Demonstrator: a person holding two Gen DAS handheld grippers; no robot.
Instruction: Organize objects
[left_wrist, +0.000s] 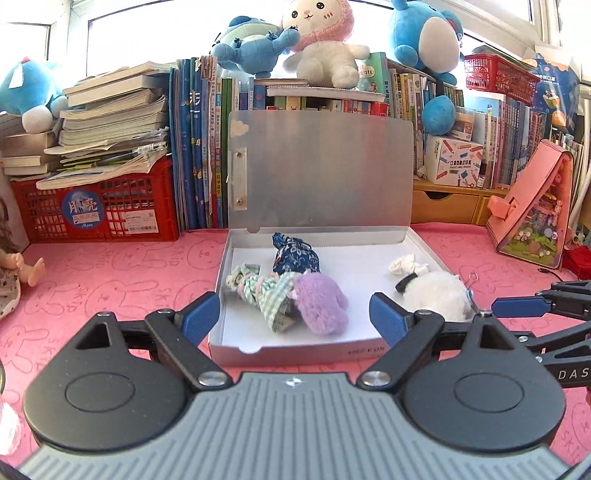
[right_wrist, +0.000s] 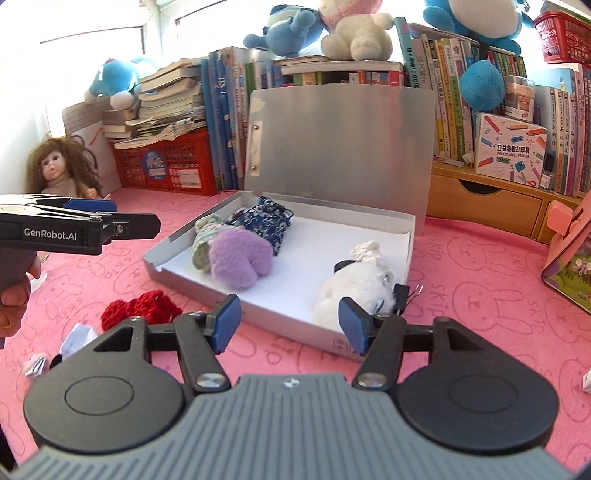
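An open grey box lies on the pink mat with its lid standing up. Inside lie a purple fuzzy piece, a green checked doll garment, a dark blue patterned pouch and a white fluffy piece. A red knitted piece lies on the mat left of the box. My left gripper is open and empty at the box's near wall. My right gripper is open and empty at the box's near corner.
A doll sits at the left by a red crate with stacked books. Books and plush toys line the back. A wooden drawer unit and a pink toy house stand at the right. Small paper scraps lie near the red piece.
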